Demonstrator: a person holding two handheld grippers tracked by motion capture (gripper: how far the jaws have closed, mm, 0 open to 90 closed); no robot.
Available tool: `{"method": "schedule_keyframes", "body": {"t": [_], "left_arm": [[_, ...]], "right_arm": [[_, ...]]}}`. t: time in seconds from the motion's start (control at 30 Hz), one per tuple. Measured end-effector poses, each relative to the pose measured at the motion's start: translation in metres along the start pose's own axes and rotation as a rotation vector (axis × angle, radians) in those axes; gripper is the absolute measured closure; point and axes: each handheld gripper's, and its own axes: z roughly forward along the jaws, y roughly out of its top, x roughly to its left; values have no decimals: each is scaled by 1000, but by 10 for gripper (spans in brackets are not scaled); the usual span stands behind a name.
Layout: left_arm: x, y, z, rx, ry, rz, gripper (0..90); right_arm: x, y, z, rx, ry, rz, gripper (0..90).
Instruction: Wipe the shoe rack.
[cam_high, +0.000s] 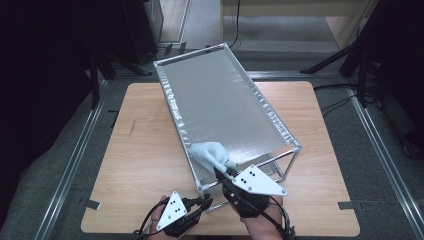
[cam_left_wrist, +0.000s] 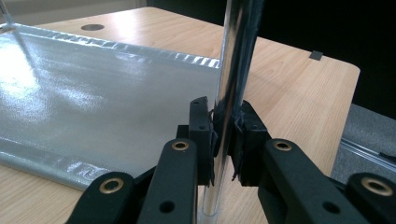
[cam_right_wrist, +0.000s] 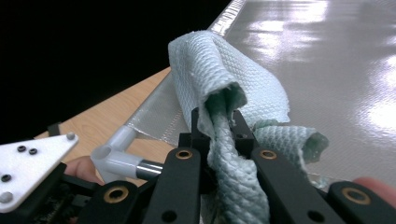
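Note:
A silver fabric shelf on a chrome tube frame lies slanted across the wooden table. A crumpled pale green cloth rests on the shelf's near end. My right gripper is shut on this cloth, whose bunched folds are pinched between the pads of the gripper. My left gripper sits at the frame's near corner. There the gripper is shut on an upright chrome post, with both pads pressed against the tube.
A grey plastic corner joint caps the frame beside the cloth. The shelf's far end overhangs the table's back edge. Black stand legs and floor rails flank the table. A round hole is set in the tabletop.

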Motion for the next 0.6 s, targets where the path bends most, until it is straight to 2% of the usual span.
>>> {"method": "schedule_keyframes", "body": {"t": [0.07, 0.13, 0.2, 0.37, 0.43, 0.5, 0.6], "left_arm": [[0, 0, 0, 1, 0, 1, 810], [0, 0, 0, 2, -1, 5, 811], [0, 0, 0, 1, -3, 6, 811], [0, 0, 0, 3, -2, 10, 811], [1, 0, 0, 2, -4, 10, 811], [1, 0, 0, 2, -6, 7, 811], [2, 0, 0, 3, -6, 6, 811]], "right_arm": [[-8, -1, -3, -1, -30, 3, 858], [-21, -2, -7, -6, -94, 1, 858], [-38, -4, -13, -21, -149, 35, 858], [-79, -7, -34, -54, -336, 68, 853], [-92, -8, -44, -78, -391, 102, 854], [-99, -10, -54, -102, -409, 132, 856], [-96, -13, -58, -104, -412, 116, 859]]}}
